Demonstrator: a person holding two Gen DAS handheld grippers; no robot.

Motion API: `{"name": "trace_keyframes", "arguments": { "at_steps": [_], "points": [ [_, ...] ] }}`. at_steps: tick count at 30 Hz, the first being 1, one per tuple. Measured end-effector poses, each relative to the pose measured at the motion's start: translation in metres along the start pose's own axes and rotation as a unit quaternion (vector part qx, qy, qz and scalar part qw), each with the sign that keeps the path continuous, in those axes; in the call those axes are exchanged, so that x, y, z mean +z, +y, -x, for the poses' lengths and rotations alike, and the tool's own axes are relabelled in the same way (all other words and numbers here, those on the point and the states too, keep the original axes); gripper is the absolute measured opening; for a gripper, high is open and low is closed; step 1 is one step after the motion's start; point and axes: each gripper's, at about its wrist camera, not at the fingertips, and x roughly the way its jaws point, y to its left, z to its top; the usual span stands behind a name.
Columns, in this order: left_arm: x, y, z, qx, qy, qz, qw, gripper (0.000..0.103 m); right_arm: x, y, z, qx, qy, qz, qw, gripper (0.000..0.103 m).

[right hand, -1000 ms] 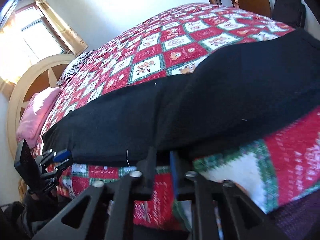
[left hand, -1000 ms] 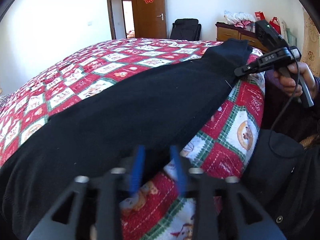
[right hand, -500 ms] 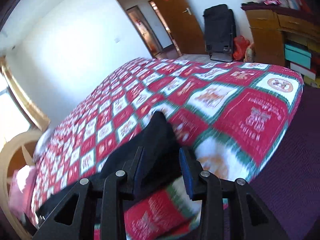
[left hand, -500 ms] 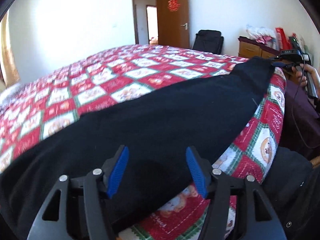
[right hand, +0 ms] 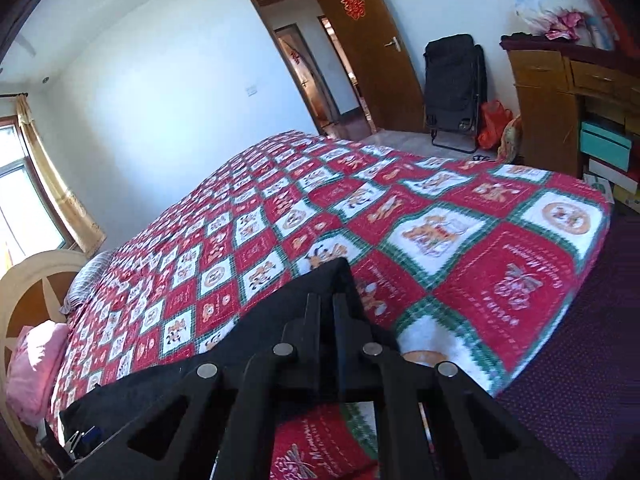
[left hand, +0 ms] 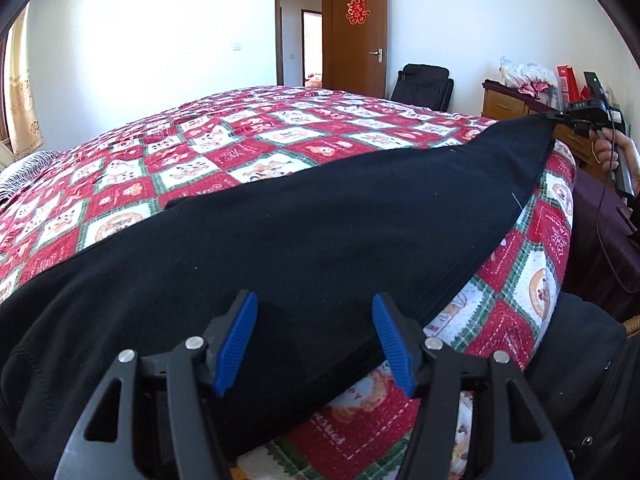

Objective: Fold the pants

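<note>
left gripper (left hand: 314, 336) jaws released over pants (left hand: 280, 240) | right gripper (right hand: 327, 300) jaws grasping corner

Before you lies a bed spread with a red, white and green patchwork quilt (left hand: 248, 152), and a pink pillow (right hand: 34, 364) rests against its wooden headboard (right hand: 28, 280). Beyond it you see a brown door (left hand: 358, 36) standing open with a red paper ornament (left hand: 357, 11) on it. A folded black chair (right hand: 454, 80) leans on the wall beside a wooden dresser (right hand: 548, 92) piled with bags.
</note>
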Motion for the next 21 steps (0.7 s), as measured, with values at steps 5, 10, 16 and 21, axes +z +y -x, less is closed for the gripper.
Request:
{"name": "trace_keyframes", "arguments": {
  "at_steps": [5,10,16,21],
  "points": [
    [-0.001,0.002,0.000,-0.004,-0.001,-0.006,1.0000,0.063,-0.007,-0.017,-0.022,-0.022,0.034,0.001,0.999,0.006],
    [-0.003,0.003,0.002,-0.011,0.002,-0.012,0.9999,0.063,-0.008,-0.029,-0.023,-0.032,0.037,-0.026,0.998,0.029],
    [-0.003,0.005,0.007,-0.012,0.000,-0.006,0.9999,0.063,0.012,-0.011,-0.007,-0.039,0.001,0.012,0.999,0.050],
    [-0.001,0.022,0.027,0.018,-0.013,0.012,0.9997,0.064,0.016,-0.018,-0.053,-0.018,0.068,-0.021,0.997,0.050]
  ]
}}
